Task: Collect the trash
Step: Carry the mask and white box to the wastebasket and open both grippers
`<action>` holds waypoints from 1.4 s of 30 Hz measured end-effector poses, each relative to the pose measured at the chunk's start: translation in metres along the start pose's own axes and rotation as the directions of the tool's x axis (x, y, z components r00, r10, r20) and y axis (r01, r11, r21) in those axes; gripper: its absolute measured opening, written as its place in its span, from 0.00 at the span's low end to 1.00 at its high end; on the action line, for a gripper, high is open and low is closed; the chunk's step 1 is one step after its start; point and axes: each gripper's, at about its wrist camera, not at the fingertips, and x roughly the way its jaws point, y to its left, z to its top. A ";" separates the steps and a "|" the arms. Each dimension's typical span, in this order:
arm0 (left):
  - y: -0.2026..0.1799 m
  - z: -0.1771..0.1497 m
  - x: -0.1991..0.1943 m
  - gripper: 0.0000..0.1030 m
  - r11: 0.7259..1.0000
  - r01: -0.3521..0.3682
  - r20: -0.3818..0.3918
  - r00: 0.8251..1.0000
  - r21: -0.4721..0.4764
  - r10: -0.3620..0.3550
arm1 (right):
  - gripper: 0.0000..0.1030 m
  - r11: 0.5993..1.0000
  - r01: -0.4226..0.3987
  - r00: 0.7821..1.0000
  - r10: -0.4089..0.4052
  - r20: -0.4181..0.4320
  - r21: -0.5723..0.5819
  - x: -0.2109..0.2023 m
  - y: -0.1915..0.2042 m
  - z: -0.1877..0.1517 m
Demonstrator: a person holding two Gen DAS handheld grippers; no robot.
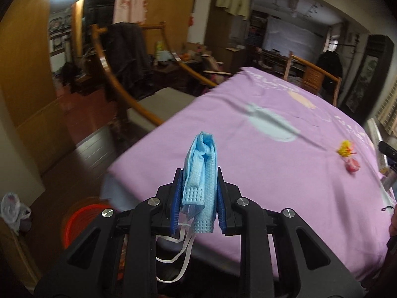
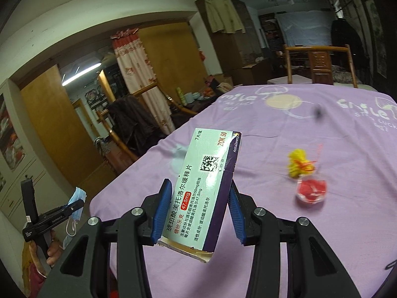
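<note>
My left gripper (image 1: 198, 173) is shut on a folded blue face mask (image 1: 202, 166); its white ear loops dangle below the jaws. It hovers over the near left corner of the purple-clothed table (image 1: 273, 161). My right gripper (image 2: 201, 188) is shut on a white and purple medicine box (image 2: 203, 188), held tilted above the table (image 2: 297, 129). A yellow crumpled scrap (image 2: 299, 165) and a red and clear wrapper (image 2: 311, 191) lie on the cloth to the right. The left gripper (image 2: 80, 202) with the mask (image 2: 77, 198) shows at the far left of the right wrist view.
A red bin (image 1: 84, 216) stands on the floor below the table's left corner, with a white plastic bag (image 1: 12, 208) further left. Wooden chairs (image 1: 124, 87) stand along the left side and one chair (image 2: 320, 62) at the far end. A small dark object (image 2: 318, 112) lies far on the cloth.
</note>
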 end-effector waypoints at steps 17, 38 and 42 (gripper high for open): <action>0.190 -0.088 0.023 0.79 0.939 -0.242 -0.169 0.964 -0.244 0.204 | 0.43 0.970 -0.157 0.974 0.121 -0.190 -0.188 0.074 0.163 -0.019; 0.291 -0.109 -0.031 0.92 0.732 -0.565 -0.166 0.821 -0.380 0.547 | 0.56 0.761 -0.543 0.769 0.280 -0.575 -0.356 0.195 0.409 -0.121; 0.289 -0.107 -0.029 0.92 0.744 -0.549 -0.165 0.832 -0.381 0.529 | 0.77 0.764 -0.524 0.771 0.240 -0.589 -0.375 0.216 0.420 -0.129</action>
